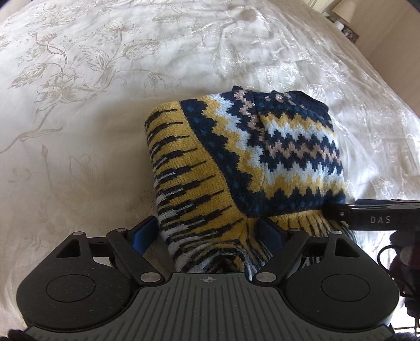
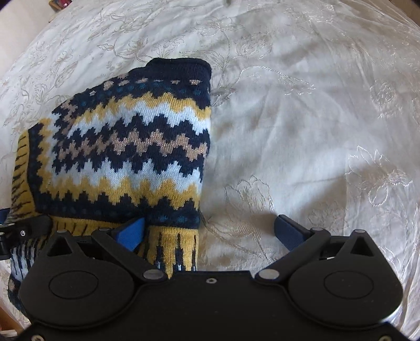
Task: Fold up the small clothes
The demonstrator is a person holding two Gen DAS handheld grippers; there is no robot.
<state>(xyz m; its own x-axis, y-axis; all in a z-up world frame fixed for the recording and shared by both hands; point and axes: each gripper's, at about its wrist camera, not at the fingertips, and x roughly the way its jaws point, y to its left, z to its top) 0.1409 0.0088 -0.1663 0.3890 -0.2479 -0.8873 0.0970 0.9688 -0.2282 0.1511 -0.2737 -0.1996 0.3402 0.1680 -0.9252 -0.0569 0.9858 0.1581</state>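
Note:
A small knitted sweater [image 1: 262,157] lies folded on the bed, with navy, yellow, pale blue and tan zigzags and a yellow, dark-striped body. My left gripper [image 1: 208,232] points down at its near edge. The jaws stand wide, the knit lies loosely between the blue fingers [image 1: 145,233], and there is a gap on the left side. In the right wrist view, my right gripper [image 2: 210,230] stands open over the right near corner of the sweater [image 2: 131,144]. One blue finger [image 2: 131,232] is above the knit, the other over bare bedspread. The right gripper's black body [image 1: 367,215] shows beside the sweater.
A white bedspread [image 1: 105,105] with pale floral embroidery stretches all around the sweater [image 2: 315,131]. A lamp [image 1: 344,10] and small items stand past the bed's far right corner. Part of the left gripper [image 2: 23,230] shows at the right wrist view's left edge.

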